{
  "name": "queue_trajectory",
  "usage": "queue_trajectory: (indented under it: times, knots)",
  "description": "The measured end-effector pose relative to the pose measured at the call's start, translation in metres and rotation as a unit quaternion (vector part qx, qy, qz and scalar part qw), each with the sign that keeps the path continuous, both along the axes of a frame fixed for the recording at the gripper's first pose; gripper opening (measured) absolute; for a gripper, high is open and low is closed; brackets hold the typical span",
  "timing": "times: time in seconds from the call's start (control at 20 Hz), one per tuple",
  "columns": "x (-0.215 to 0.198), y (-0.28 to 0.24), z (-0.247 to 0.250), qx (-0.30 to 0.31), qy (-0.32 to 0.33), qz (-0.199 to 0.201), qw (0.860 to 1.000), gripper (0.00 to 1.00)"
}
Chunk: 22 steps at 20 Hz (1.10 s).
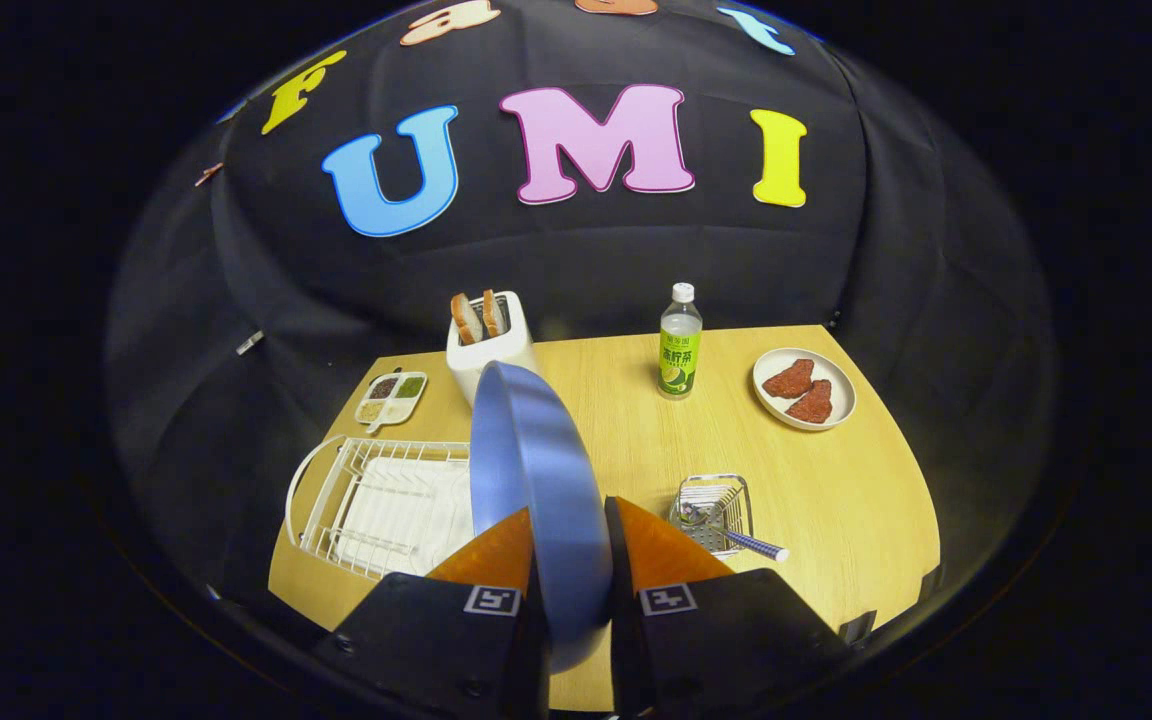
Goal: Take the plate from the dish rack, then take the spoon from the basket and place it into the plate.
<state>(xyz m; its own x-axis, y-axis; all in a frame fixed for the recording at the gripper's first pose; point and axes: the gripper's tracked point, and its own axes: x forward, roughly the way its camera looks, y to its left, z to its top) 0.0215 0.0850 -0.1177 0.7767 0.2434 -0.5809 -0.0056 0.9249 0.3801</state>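
A blue plate [534, 470] stands on edge between my fingers, lifted above the table, and my gripper [569, 545] is shut on its rim. The white wire dish rack [381, 505] lies below and to the left of the plate, with no dishes in it. To the right of my fingers sits a small wire basket [712, 510]. In the basket lies a spoon [748, 543], its patterned handle sticking out over the basket's near right corner.
On the wooden table [836, 500], beyond the plate, a white toaster [489, 345] holds two bread slices. A green-labelled bottle [680, 343] stands mid-back, a plate with two red meat pieces [804, 387] back right, a divided seasoning dish [391, 397] back left.
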Motion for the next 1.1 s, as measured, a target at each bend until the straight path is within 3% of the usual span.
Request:
queue_trajectory:
  times: [0.25,0.6,0.85,1.1]
  knots:
    - [-0.064,-0.031,-0.022,0.028,0.023,0.027,0.999,0.28]
    - [-0.137,-0.049,-0.094,0.085,0.078,0.03,0.993,0.28]
    - [-0.163,-0.036,-0.149,0.115,0.113,0.038,0.986,0.28]
    - [-0.165,-0.028,-0.188,0.157,0.153,0.013,0.976,0.28]
